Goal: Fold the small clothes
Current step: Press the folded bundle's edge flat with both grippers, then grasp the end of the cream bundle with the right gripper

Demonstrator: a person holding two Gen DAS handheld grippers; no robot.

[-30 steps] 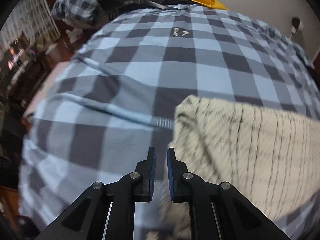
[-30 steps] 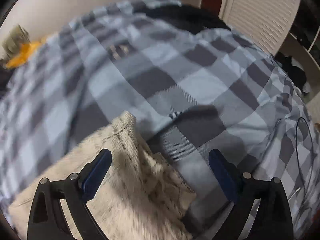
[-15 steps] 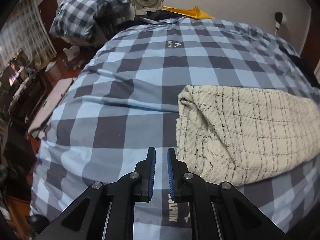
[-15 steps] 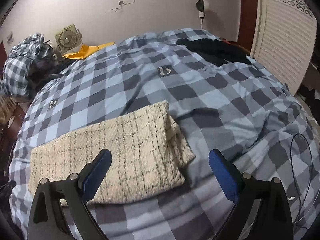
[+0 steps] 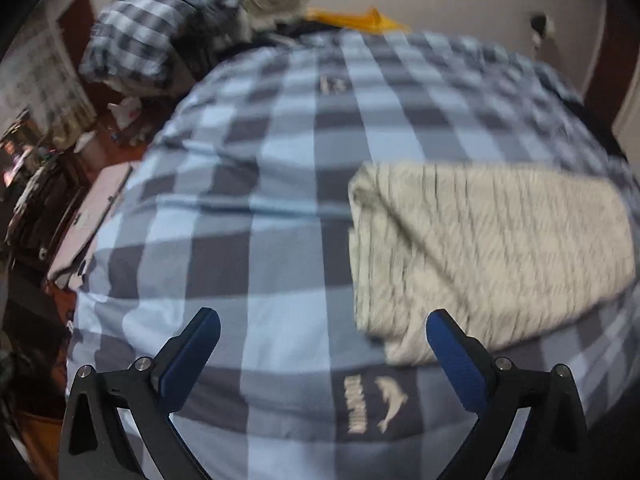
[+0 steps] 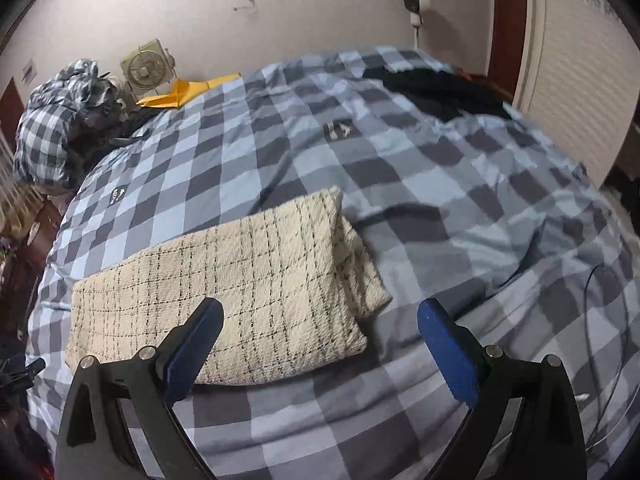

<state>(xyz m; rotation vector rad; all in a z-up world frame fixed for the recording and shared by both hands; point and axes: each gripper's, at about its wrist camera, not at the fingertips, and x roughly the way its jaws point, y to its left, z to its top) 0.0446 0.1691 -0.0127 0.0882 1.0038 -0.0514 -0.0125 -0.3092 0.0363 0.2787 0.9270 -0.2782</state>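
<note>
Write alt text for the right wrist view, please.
A folded cream garment lies on a blue checked bed, with the open right gripper above its near edge, holding nothing. A fan stands by the far wall.

Indoor light is dim and even, brightest on the wall [image 6: 320,40] at the top of the right wrist view. The left wrist view is smeared with motion blur across the bed [image 5: 280,200]; the right wrist view is sharper. Both bend strongly outward, with black corners.
</note>
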